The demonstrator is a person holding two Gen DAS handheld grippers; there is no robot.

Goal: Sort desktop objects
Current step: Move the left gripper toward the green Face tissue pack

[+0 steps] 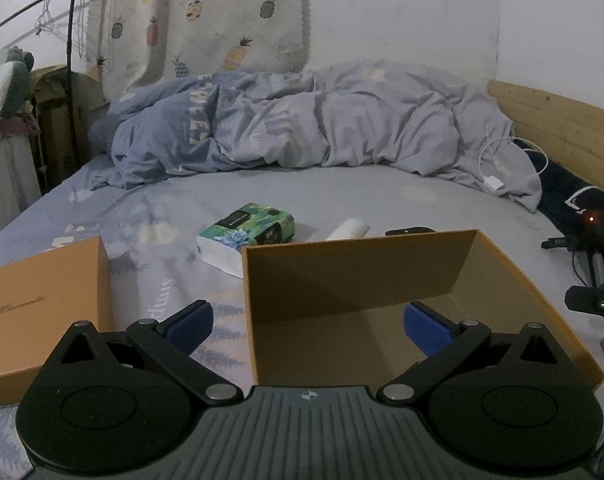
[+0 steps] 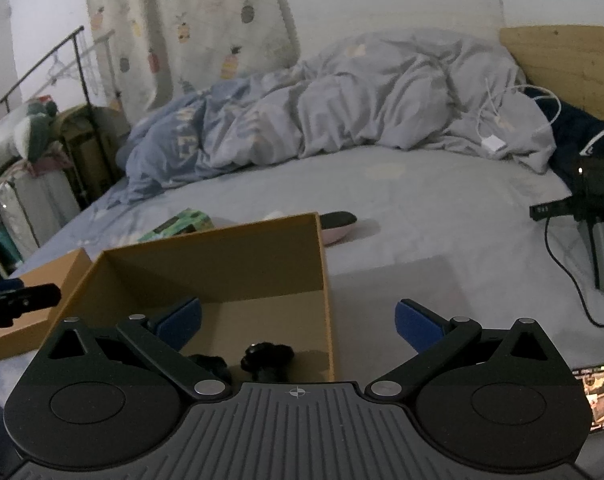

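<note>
The tissue pack lies on the bed, just beyond the far left corner of the open box, its long axis running from near left to far right. It sits ahead of the left tongs and slightly to their left; from the right tongs it is mostly hidden behind the box's far wall, so I judge the left hand the nearer one. Both tongs stand wide open with nothing between their pads.

To the right of the pack lies a white roll, then a dark oval thing with a pink underside. Count: one pack, one roll, one oval thing, one box, one lid to the left. A small black item already lies inside the box.
</note>
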